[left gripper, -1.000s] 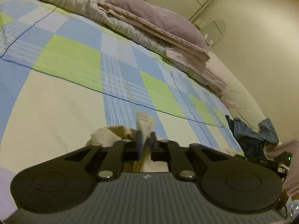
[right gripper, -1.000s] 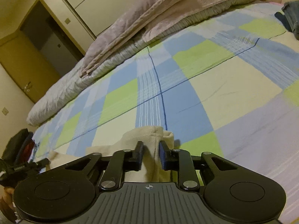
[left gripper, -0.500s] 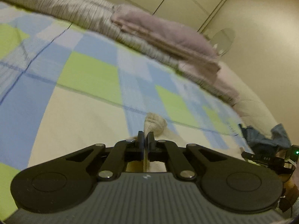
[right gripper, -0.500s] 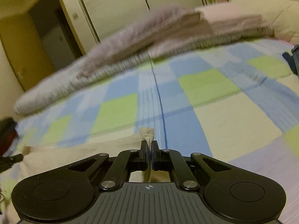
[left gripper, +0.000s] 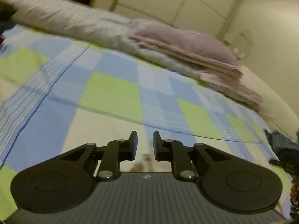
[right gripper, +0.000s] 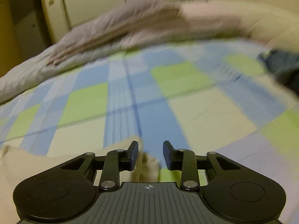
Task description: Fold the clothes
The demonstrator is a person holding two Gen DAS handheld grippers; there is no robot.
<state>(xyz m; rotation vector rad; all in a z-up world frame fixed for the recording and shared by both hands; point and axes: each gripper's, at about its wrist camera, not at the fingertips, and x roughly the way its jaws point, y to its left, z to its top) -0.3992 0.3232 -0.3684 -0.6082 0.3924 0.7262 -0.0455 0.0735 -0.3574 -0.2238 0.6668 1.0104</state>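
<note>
A cream garment [right gripper: 33, 164] lies on the checked bed sheet [right gripper: 168, 93], low and left in the right wrist view, its edge falling between the fingers. My right gripper [right gripper: 150, 149] is open over that edge, not holding it. My left gripper [left gripper: 145, 141] is open above the sheet [left gripper: 112, 93]; only a brownish blurred scrap of cloth [left gripper: 142, 163] shows low between its fingers. Both views are motion-blurred.
A folded mauve blanket [left gripper: 183, 44] on a grey striped duvet [left gripper: 65, 18] lies along the far side of the bed. A dark blue denim garment [left gripper: 284, 145] lies at the right edge, also in the right wrist view [right gripper: 282, 65]. Wardrobe doors [left gripper: 177, 3] stand behind.
Both grippers were shut on the cream garment half a second ago; both have opened and let it go. The garment has dropped low and both cameras have swung.
</note>
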